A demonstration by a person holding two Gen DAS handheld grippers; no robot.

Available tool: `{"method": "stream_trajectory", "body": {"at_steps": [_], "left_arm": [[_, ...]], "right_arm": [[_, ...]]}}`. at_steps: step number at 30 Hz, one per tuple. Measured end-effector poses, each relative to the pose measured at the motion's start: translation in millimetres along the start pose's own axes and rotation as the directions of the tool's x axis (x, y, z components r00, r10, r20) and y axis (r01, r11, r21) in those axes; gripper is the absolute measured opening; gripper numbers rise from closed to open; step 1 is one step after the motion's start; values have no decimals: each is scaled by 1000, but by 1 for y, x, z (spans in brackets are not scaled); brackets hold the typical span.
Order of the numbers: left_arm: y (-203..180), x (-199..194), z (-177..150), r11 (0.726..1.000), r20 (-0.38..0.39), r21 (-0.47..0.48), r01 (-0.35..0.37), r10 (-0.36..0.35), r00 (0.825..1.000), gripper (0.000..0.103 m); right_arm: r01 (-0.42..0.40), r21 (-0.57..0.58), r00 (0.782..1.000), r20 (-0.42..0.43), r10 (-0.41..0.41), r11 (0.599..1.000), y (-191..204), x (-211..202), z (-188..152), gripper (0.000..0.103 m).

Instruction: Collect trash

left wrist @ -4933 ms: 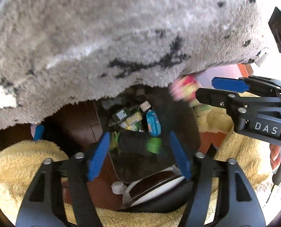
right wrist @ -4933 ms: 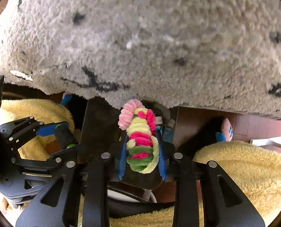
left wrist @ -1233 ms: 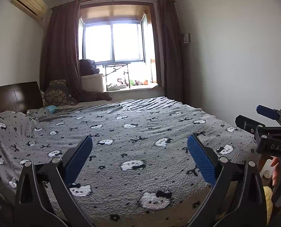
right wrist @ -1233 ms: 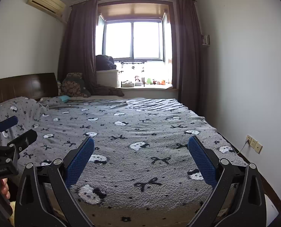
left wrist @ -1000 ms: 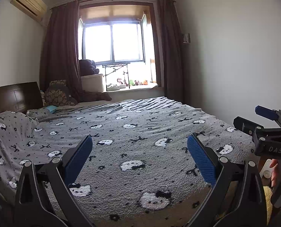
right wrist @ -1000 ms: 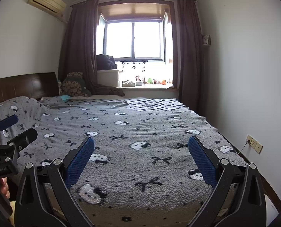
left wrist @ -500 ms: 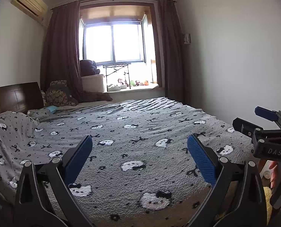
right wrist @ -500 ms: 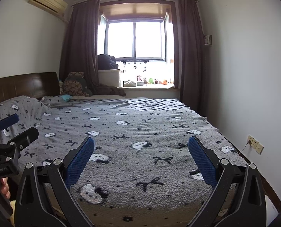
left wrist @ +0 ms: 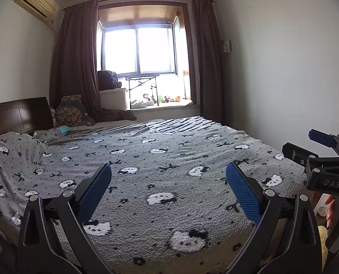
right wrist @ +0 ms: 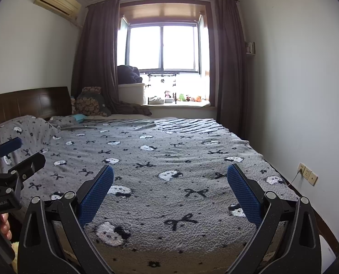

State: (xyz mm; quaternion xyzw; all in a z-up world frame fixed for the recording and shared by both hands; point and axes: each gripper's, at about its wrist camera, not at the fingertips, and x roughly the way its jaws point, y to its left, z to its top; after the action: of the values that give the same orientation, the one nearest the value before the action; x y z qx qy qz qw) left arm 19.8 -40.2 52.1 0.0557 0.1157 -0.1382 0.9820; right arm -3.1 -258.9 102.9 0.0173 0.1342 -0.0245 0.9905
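Grey patterned blanket [left wrist: 169, 159] covering bed, left gripper [left wrist: 168, 187] and right gripper [right wrist: 169, 187] hovering above it, jaws spread wide, gripping nothing.

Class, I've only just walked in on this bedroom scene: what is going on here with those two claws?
A person holds a claw in each hand, both raised level over the foot of a bed covered with a grey cat-and-bow blanket. The left claw and right claw are both open and hold nothing. No trash shows on the blanket. Both cameras face the window and its sill of small toys.
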Motion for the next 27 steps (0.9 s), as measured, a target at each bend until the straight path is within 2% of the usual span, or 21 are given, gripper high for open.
{"method": "stream_trajectory", "body": {"at_steps": [13, 27], "left_arm": [[3, 0, 1, 1000, -9, -13, -23, 23, 1000, 95], [9, -6, 4, 997, 17, -57, -42, 43, 999, 95]], "right_arm": [[4, 0, 1000, -5, -4, 1000, 2, -1, -2, 100], [12, 0, 1000, -11, -12, 1000, 4, -2, -2, 100]]}}
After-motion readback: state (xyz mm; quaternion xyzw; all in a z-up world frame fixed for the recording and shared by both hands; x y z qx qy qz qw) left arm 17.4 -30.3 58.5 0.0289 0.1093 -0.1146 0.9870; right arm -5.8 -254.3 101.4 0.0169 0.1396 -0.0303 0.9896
